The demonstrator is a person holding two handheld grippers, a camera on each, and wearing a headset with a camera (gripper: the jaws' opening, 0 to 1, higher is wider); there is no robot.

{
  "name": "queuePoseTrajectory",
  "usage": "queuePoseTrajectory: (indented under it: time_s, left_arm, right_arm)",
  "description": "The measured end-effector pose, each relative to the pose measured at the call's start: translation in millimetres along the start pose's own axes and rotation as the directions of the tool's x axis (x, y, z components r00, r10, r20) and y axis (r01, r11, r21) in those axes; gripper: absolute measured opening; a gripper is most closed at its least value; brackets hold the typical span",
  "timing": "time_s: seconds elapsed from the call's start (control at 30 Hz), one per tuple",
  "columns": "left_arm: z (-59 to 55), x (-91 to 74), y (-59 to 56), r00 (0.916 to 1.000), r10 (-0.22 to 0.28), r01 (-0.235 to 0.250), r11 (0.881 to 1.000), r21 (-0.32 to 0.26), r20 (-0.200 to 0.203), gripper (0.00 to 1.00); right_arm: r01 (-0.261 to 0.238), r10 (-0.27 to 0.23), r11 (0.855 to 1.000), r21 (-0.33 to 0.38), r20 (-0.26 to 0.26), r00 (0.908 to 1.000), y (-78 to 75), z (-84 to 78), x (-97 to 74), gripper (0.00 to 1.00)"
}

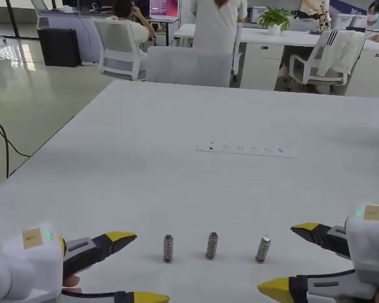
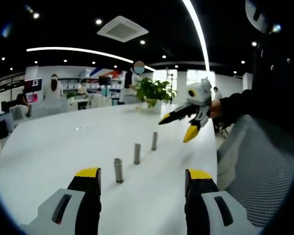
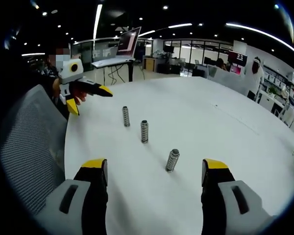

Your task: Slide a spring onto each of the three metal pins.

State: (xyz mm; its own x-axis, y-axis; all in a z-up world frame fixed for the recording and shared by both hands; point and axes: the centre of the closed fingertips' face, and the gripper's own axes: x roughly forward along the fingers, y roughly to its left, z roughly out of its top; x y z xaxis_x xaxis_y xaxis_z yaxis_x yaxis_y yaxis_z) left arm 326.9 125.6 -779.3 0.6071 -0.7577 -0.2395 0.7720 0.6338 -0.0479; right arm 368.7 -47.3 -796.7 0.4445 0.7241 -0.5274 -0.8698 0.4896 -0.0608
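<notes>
Table (image 1: 177, 139): 3 pins (image 1: 212, 245), prob. sprung.

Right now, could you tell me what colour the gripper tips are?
Yellow tips, clearest in the right gripper view.

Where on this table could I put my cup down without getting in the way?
Between the power strip and the three springs the table is bare, also beyond the strip. Crowded: the near edge, between left gripper and right gripper.

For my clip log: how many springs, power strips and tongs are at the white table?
Springs: 3
Power strip: 1
Tongs: 2 (left tongs, right tongs)
Total: 6
</notes>
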Motion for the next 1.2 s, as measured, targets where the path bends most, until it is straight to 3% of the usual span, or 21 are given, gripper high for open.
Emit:
queuePoseTrajectory:
  time_s: [0.23, 0.5, 1.2]
  left_arm:
    - [-5.5, 2.0, 1.5, 1.0, 0.007, -0.007, 1.0, -0.014, -0.004, 0.67]
    - [-10.7, 0.0, 10.2, 0.9984, 0.056, -0.056, 0.997, -0.049, 0.002, 0.69]
    - [-19.2, -0.8, 11.9, 0.9956, 0.093, -0.093, 0.992, -0.081, -0.009, 0.75]
  right_arm:
    - [0.004, -0.005, 1.0, 0.016, 0.021, 0.9998, 2.3, -2.7, -1.3, 0.8]
    - [0.001, -0.002, 1.0, 0.021, 0.017, 0.9999, 5.8, -6.7, 0.3, 0.81]
    - [0.009, -0.009, 1.0, 0.03, 0.022, 0.9997, 4.3, -11.8, 2.8, 0.82]
